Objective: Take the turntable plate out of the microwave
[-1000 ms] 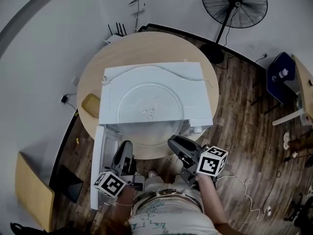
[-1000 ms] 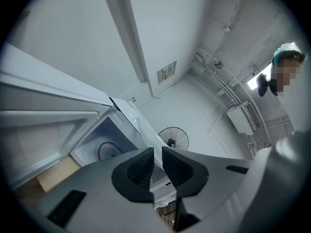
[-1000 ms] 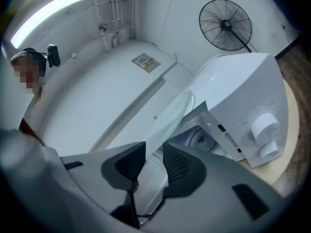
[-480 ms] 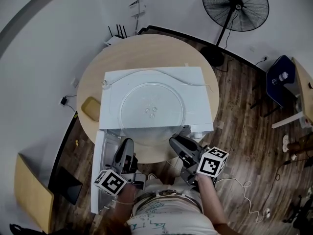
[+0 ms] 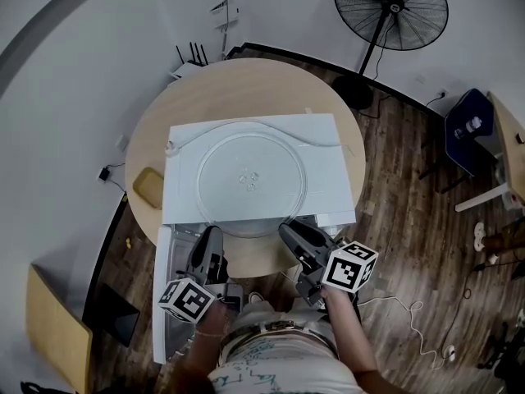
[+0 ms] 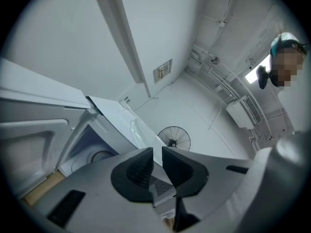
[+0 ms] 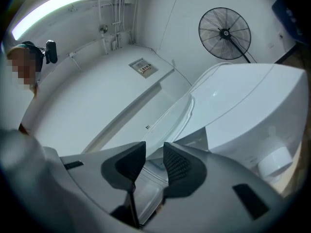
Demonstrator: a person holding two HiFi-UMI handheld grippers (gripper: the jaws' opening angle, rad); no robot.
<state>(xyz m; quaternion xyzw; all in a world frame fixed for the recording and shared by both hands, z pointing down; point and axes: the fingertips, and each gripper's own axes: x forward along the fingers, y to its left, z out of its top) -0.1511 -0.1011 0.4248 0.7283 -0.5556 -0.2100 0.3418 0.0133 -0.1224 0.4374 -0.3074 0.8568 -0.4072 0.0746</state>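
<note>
The clear glass turntable plate (image 5: 250,179) lies flat on the top of the white microwave (image 5: 328,195), and its near rim reaches the front edge. My left gripper (image 5: 210,235) and right gripper (image 5: 287,228) point level at that near rim, one at each side. In the right gripper view the plate's rim (image 7: 180,115) runs straight into the right gripper (image 7: 154,161), whose pads close on it. In the left gripper view the left gripper (image 6: 157,161) shows only a thin pale slit, edge-on to the rim, with the open cavity (image 6: 92,149) to its left.
The microwave stands on a round wooden table (image 5: 246,80), its door (image 5: 164,302) swung open at the near left. A white cord (image 5: 320,142) lies on its top. A tan pad (image 5: 149,187) rests on the table's left side. A floor fan (image 5: 391,11) stands behind.
Both grippers have moved away from the person, and the plate has gone with them. It overhung the microwave's front edge before and now lies almost wholly on the top.
</note>
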